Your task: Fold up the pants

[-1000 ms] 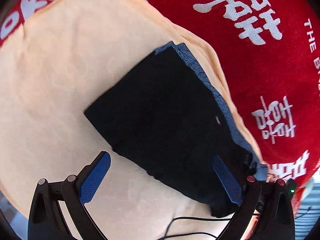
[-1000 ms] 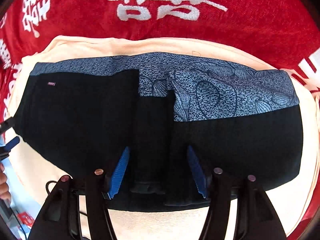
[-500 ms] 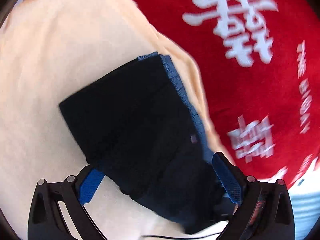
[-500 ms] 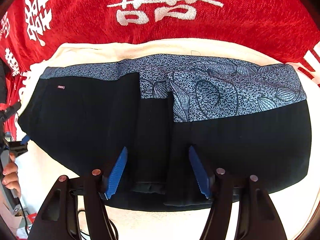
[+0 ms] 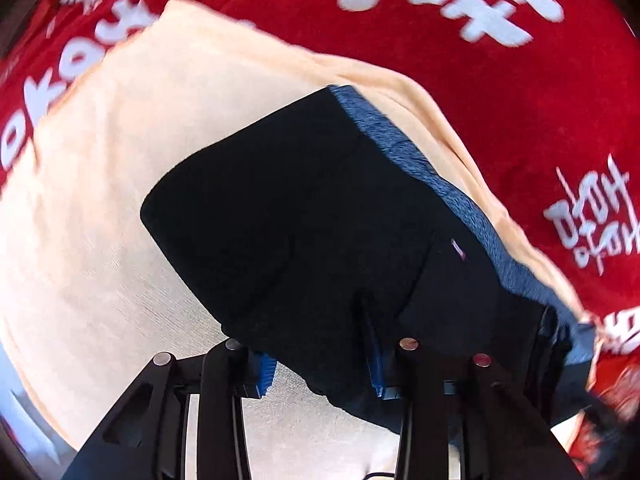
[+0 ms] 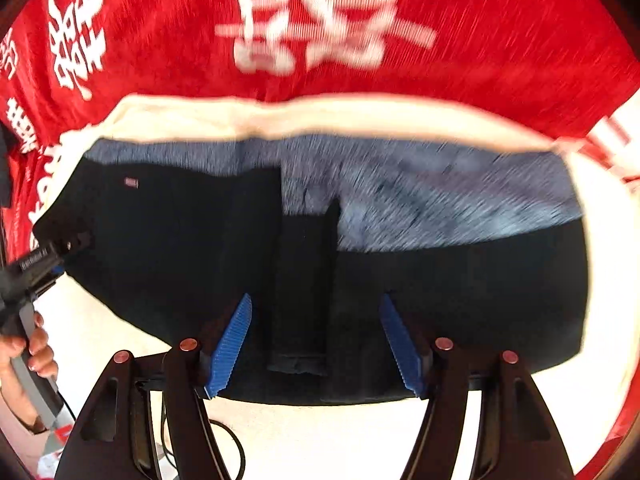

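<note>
Nearest the left camera: the left claw (image 5: 320, 364) had its blue pads narrowed onto the near edge of the pants (image 5: 320, 208), a fold of black cloth pinched between them.
Nearest the right camera: the right claw (image 6: 316, 344) stood wide, its blue pads apart on either side of a folded black strip, resting over the pants (image 6: 180, 248) without gripping them.
Low left in the right view: a hand (image 6: 24, 348) held the left claw's handle at the pants' left end; a dark cable (image 6: 236, 452) lay on the cloth beside it.
Pants: folded into a broad black block with a blue patterned band (image 6: 440, 184) along the far side and a small tag (image 6: 131, 182) near the left end.
Under the pants: a pale peach cloth (image 5: 92, 184) spread wider than the pants on all sides.
Beyond that: a red cover (image 6: 500, 40) with large white characters, reaching to the far edge of both views; the far part was blurred in the right view.
Room: cannot tell; only dark rims past the cover.
</note>
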`<move>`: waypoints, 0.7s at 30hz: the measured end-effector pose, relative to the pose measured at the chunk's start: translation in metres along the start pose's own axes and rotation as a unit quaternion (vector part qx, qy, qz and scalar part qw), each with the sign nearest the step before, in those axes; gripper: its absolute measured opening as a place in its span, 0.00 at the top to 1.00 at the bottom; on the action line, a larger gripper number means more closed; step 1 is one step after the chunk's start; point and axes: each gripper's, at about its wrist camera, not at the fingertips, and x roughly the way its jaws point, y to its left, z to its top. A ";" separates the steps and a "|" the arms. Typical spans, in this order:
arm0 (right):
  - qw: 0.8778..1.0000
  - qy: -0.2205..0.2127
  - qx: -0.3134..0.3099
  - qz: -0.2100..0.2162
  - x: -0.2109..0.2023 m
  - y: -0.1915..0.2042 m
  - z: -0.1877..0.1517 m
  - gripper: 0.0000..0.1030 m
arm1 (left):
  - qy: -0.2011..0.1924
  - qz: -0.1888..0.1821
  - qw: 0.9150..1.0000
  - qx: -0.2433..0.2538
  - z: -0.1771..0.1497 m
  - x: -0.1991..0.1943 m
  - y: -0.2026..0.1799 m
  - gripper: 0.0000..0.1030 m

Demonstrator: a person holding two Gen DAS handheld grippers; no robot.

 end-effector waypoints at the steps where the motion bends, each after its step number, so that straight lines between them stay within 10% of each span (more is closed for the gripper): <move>1: 1.000 -0.010 -0.003 -0.003 -0.010 0.002 0.003 0.30 | -0.003 0.006 1.000 0.009 -0.001 -0.002 -0.004 0.63; 11: 0.990 0.045 -0.062 0.116 -0.031 0.094 0.070 0.22 | -0.028 0.028 0.996 0.075 -0.009 -0.016 -0.015 0.64; 21: 0.968 0.132 -0.170 0.125 0.012 0.231 0.124 0.16 | -0.050 0.049 0.989 0.128 -0.020 -0.007 -0.024 0.64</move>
